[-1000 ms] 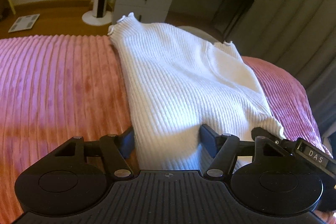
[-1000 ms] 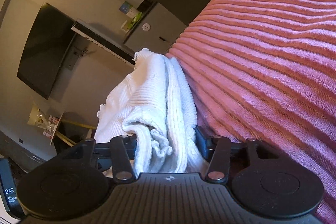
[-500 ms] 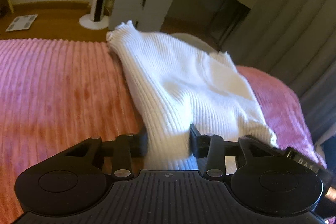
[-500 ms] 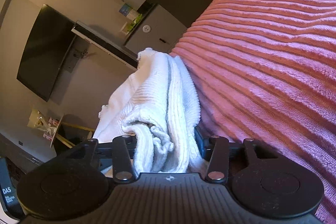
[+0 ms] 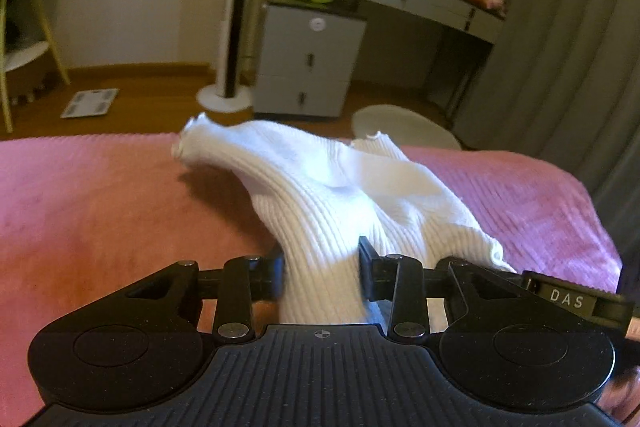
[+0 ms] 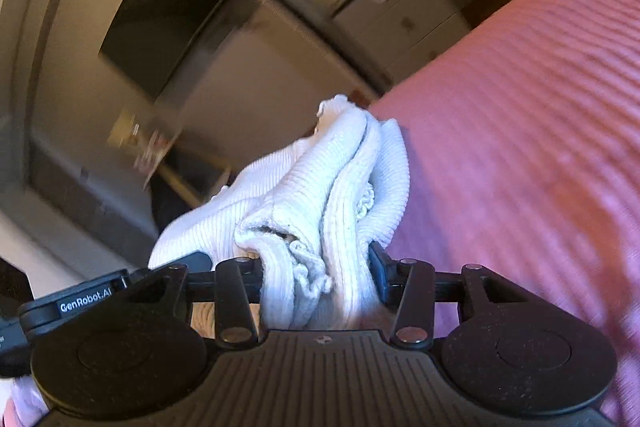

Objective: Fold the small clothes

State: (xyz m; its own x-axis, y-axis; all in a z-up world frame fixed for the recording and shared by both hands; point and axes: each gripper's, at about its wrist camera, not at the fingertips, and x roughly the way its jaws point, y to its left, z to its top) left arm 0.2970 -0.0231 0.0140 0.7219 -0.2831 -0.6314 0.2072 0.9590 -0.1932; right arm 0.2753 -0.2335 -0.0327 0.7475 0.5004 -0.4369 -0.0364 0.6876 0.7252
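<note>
Both grippers pinch the near edge of the sweater (image 5: 320,211): the left gripper (image 5: 322,267) holds one ribbed fold, the right gripper (image 6: 316,267) a thicker bunch, probably to carry this edge over. Beyond them the sweater rises off the blanket (image 5: 100,195); its far end droops toward the blanket's far edge.

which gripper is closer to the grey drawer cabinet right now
Neither clearly. Left gripper and right gripper both clamp the white knit garment on the bed, cabinet beyond.

open pink bedspread (image 5: 100,195) left of the white knit garment (image 5: 328,211), bare bedspread to its right too, drawer cabinet (image 5: 308,63) and tower fan (image 5: 236,7) standing beyond the bed's far edge
</note>
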